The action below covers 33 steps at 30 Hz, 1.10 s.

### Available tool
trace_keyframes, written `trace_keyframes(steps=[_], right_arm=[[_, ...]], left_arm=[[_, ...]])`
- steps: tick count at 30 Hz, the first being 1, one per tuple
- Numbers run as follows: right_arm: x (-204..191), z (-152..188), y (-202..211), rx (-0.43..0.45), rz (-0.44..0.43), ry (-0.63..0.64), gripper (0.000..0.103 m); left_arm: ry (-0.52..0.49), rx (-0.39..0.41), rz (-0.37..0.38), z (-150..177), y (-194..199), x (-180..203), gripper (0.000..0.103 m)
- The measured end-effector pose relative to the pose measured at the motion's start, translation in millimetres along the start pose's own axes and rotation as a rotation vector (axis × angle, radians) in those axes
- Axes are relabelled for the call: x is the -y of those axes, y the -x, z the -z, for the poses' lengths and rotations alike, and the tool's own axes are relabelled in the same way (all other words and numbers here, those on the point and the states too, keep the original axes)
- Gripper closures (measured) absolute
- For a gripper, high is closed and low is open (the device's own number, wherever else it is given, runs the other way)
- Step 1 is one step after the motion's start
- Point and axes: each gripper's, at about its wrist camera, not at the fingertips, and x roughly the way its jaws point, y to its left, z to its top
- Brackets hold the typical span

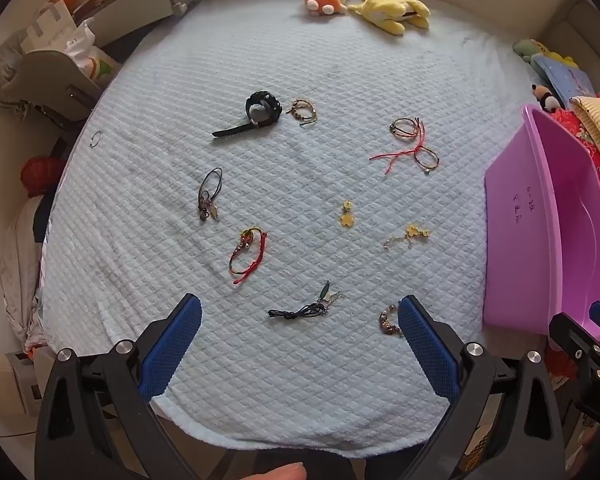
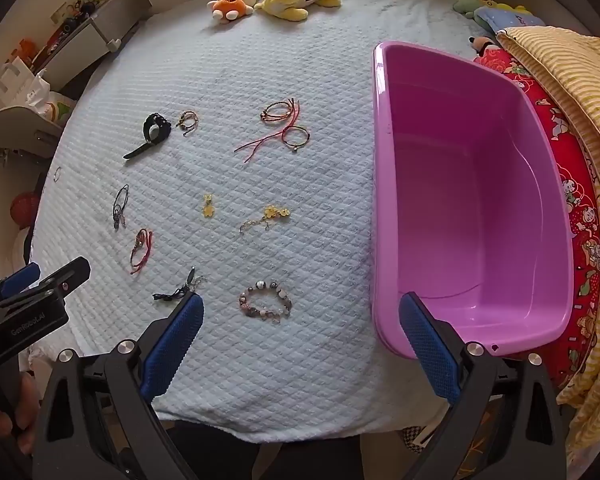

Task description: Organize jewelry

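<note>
Left wrist view looks steeply down on a pale blue quilted blanket [image 1: 260,184] spread over a bed, with the jewelry scattered across it and nothing gathered yet. The left hand-held gripper [image 1: 300,320] hangs released, its blue pads wide apart and nothing between them. Just past its tips, at about 12 o'clock, lies a dark cord necklace [image 1: 304,308]; a red string bracelet [image 1: 248,256] sits at 11 o'clock, a black watch [image 1: 260,114] farther out at 12, and a tangle of red cord bracelets [image 1: 412,144] at 1 o'clock. Two small yellow flower charms [image 1: 346,214] lie between them.

In the right wrist view the right hand-held gripper [image 2: 300,320] is likewise released and empty. A beaded bracelet [image 2: 265,300] lies on the blanket directly ahead of it at 12 o'clock, close to the tips. The pink plastic tub [image 2: 384,184] stands at 2 o'clock on the bed's right side, and its inside looks empty.

The task looks to be at its very start: no piece picked, the tub unfilled. The next move probably calls for lowering the right gripper over the beaded bracelet, closing on its beads without pinching the blanket, then carrying it across to the tub. The thin cords will need a flatter, more careful pinch.
</note>
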Motion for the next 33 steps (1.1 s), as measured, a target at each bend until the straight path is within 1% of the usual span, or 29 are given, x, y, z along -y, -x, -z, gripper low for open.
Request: trace_keyframes(steps=[5, 8, 14, 22, 33], right_arm=[[-1.8, 2.1, 0.0, 0.001, -0.006, 0.001, 0.009], [3.1, -4.8, 1.5, -0.002, -0.009, 0.002, 0.009], [1.1, -4.8, 2.9, -0.001, -0.002, 0.006, 0.009], [-2.9, -5.6, 1.5, 0.004, 0.002, 0.031, 0.009], [-2.7, -6.1, -0.4, 0.002, 0.006, 0.030, 0.009]], left_arm=[[0.004, 0.009, 0.001, 0.0, 1.4, 0.3, 0.006], [0.008, 0.009, -0.001, 0.3, 1.5, 0.2, 0.006], [0.024, -0.011, -0.014, -3.9, 0.9, -3.6, 0.006], [0.024, -0.002, -0.013, -2.9, -2.5, -6.6, 0.006], [0.023, 0.004, -0.012, -3.1, -2.5, -7.0, 0.006]])
